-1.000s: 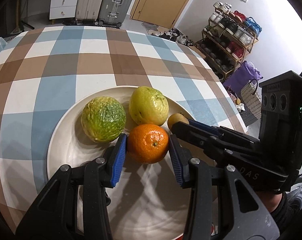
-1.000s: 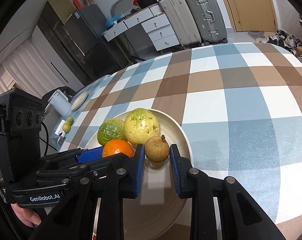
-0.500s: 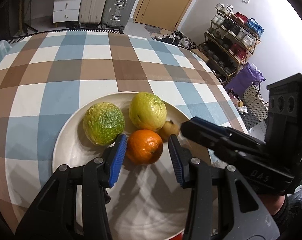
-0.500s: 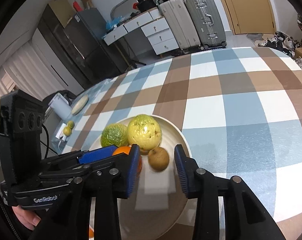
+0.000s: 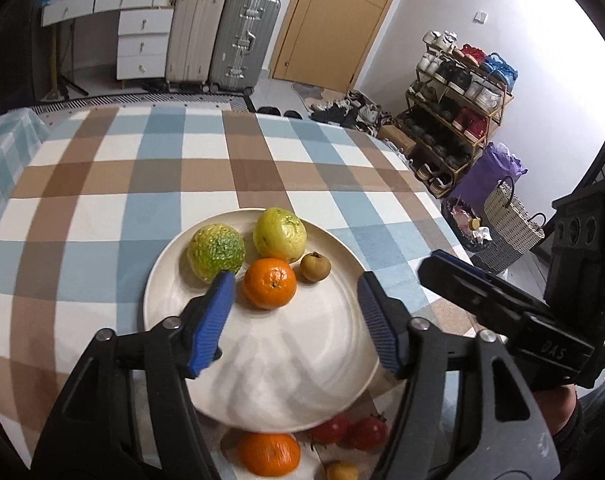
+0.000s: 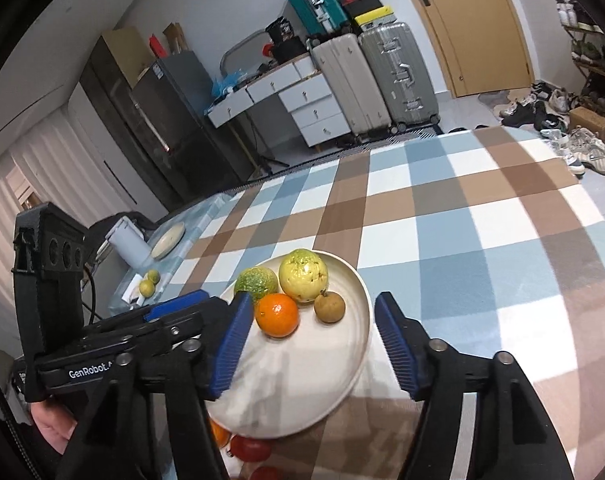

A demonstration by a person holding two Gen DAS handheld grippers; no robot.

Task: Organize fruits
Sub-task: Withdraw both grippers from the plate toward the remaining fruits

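A cream plate [image 5: 302, 368] [image 6: 342, 380] on the checked tablecloth holds an orange [image 5: 269, 283] [image 6: 277, 315], a green-yellow bumpy fruit [image 5: 216, 252] [image 6: 257, 281], a yellow guava [image 5: 279, 234] [image 6: 303, 271] and a small brown fruit [image 5: 315, 266] [image 6: 329, 307]. My left gripper [image 5: 294, 304] is open and empty, above the plate just short of the orange. My right gripper [image 6: 310, 328] is open and empty, above the plate near the small brown fruit. Each gripper shows in the other's view.
Loose fruit lies in front of the plate: another orange [image 5: 269, 454], red fruits [image 5: 366, 432] [image 6: 251, 449] and a small brown one [image 5: 342, 471]. Two small green fruits [image 6: 149, 283] sit off the table's left. The table edge runs along the right.
Both grippers let go of their fruit, opened wide and drew back and up. The orange and the small brown fruit stayed on the plate.
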